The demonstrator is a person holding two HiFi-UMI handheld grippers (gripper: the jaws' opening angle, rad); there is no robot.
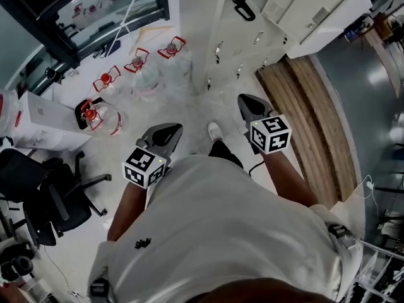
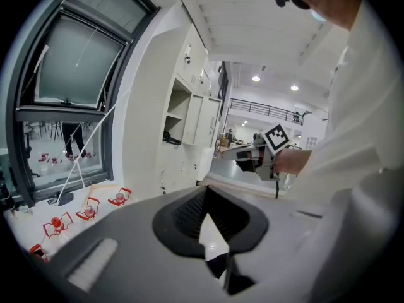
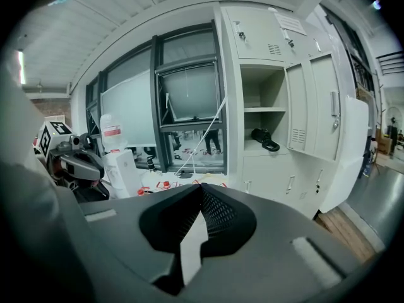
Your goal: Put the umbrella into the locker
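Right gripper [image 3: 201, 185] closed; umbrella [image 3: 265, 139] a dim dark shape in locker [image 3: 255, 40]

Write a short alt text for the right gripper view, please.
The right gripper, dark grey jaws shut and empty, points toward a white metal locker. One compartment stands open, a black folded umbrella inside; a dark-framed window is to the left.

A pale speckled floor [image 1: 189, 93] runs up to a dark-framed window [image 3: 189, 106], with clear water jugs [image 1: 104, 117] with red handles standing near it. A black office chair [image 1: 50, 194] sits beside white boxes [image 1: 38, 122]. Tall white lockers [image 3: 278, 87] line the adjoining wall, some doors open. Beside them a strip of wooden planks [image 1: 309, 118] borders glossy grey flooring [image 1: 372, 106]. The ceiling [image 2: 252, 17] is white and slatted, and round lights [image 2: 255, 78] glow farther off.
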